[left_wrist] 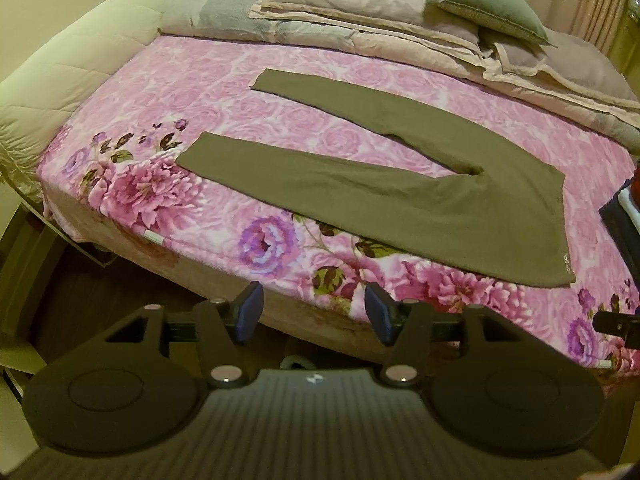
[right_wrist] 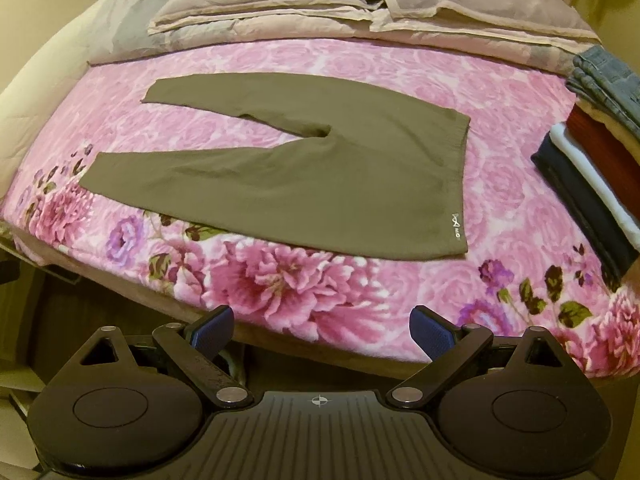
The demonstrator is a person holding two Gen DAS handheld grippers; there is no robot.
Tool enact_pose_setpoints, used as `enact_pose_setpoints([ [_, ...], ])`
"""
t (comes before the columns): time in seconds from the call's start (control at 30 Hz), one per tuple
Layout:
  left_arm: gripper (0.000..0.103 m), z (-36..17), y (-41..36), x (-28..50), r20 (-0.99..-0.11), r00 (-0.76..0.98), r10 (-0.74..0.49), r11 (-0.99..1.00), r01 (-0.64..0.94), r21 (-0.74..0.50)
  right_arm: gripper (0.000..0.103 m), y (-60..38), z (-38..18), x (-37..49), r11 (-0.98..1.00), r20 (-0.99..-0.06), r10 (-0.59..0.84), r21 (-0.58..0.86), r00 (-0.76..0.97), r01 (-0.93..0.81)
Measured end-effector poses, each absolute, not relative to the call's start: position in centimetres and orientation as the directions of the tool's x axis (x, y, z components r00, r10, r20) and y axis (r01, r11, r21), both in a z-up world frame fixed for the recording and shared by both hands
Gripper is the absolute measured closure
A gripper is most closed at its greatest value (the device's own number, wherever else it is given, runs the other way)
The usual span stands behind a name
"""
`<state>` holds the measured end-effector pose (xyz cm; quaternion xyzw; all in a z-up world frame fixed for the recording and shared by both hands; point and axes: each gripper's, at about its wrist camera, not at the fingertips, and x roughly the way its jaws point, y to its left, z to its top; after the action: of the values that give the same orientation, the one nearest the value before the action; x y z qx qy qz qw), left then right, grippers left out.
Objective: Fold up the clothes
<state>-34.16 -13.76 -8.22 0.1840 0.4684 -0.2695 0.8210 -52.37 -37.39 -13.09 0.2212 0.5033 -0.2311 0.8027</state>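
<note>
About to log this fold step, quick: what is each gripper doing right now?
Left gripper: open, holding nothing, short of the olive pants.
Right gripper: open, holding nothing.

Left gripper [left_wrist: 314, 312] sits low in the frame's centre, jaws spread with nothing between; right gripper [right_wrist: 322, 334] likewise, lower centre, jaws wide and empty

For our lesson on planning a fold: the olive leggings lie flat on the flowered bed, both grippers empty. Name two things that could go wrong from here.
1. The near leg of the olive leggings lies close to the bed edge; a loose grab might drag it off.
2. The stack of folded clothes sits just beyond the waistband; a wide sweep could topple it.
</note>
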Motion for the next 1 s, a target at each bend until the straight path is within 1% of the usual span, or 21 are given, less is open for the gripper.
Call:
enact_pose_setpoints([
  [0.37, 0.049, -8.0, -15.2, -34.5, -0.866, 0.419, -0.273, 0.768, 0.637, 0.066, 0.006, -38.4, -13.3, -52.4, 0.774, -0.906, -0.140, 0.151, 0.399, 0.615],
  [0.6, 0.049, -8.2, -16.7, -32.6, -0.869, 0.414, -0.273, 0.756, 0.651, 0.072, 0.006, -39.3, -13.3, -51.0, 0.764, -0.905, -0.147, 0.152, 0.400, 0.627],
  [0.8, 0.049, -8.5, -19.1, -29.2, -0.868, 0.394, -0.300, 0.727, 0.684, 0.059, 0.006, -40.7, -13.8, -48.1, 0.734, -0.910, -0.162, 0.146, 0.381, 0.663],
  [1.0, 0.049, -9.2, -22.3, -22.6, -0.873, 0.355, -0.334, 0.688, 0.725, 0.032, 0.006, -42.4, -14.0, -42.7, 0.695, -0.916, -0.189, 0.131, 0.354, 0.707],
])
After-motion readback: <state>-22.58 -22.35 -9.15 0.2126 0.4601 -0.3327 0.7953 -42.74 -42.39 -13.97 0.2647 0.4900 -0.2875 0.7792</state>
